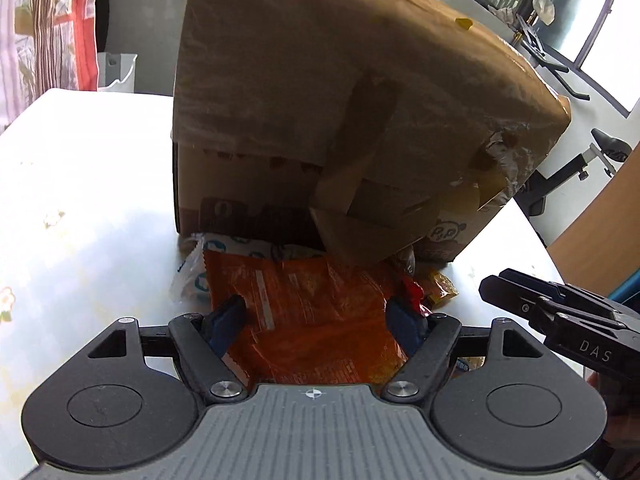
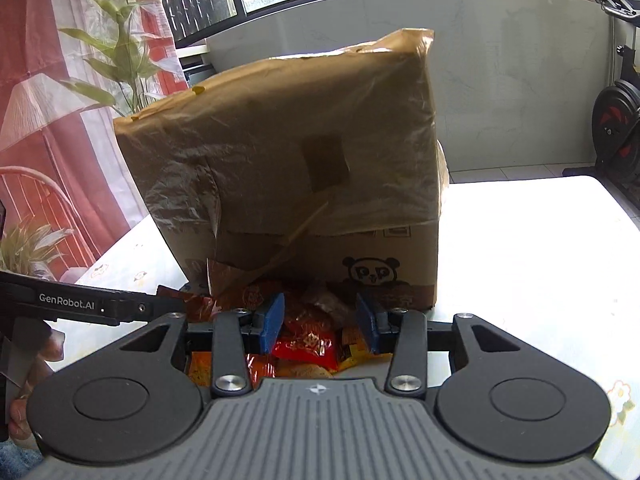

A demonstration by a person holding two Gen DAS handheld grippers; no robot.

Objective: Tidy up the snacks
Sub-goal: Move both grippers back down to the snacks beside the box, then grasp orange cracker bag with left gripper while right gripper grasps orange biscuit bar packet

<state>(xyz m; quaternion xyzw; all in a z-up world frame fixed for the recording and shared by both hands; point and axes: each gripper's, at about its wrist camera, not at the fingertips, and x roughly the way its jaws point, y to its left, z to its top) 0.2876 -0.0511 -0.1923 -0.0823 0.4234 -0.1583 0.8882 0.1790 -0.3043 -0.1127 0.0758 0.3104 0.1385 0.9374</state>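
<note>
A big brown cardboard box [image 1: 328, 92] with a panda print lies tipped on the white table [image 1: 80, 208], its flap hanging over a spill of snack packets. It also shows in the right wrist view [image 2: 288, 148]. My left gripper [image 1: 316, 320] is open, its blue pads either side of a large orange snack bag [image 1: 312, 312]. A white-blue packet [image 1: 196, 276] lies behind the bag. My right gripper [image 2: 320, 322] is open just above a red packet [image 2: 308, 344] and small yellow packets [image 2: 352, 344] at the box mouth. Its fingers also show in the left wrist view [image 1: 560, 312].
The table [image 2: 520, 260] stretches to the right of the box. Curtains and a plant [image 2: 120, 52] stand at the left, an exercise bike [image 2: 616, 120] at the right. A wooden panel [image 1: 600, 220] stands beside the table.
</note>
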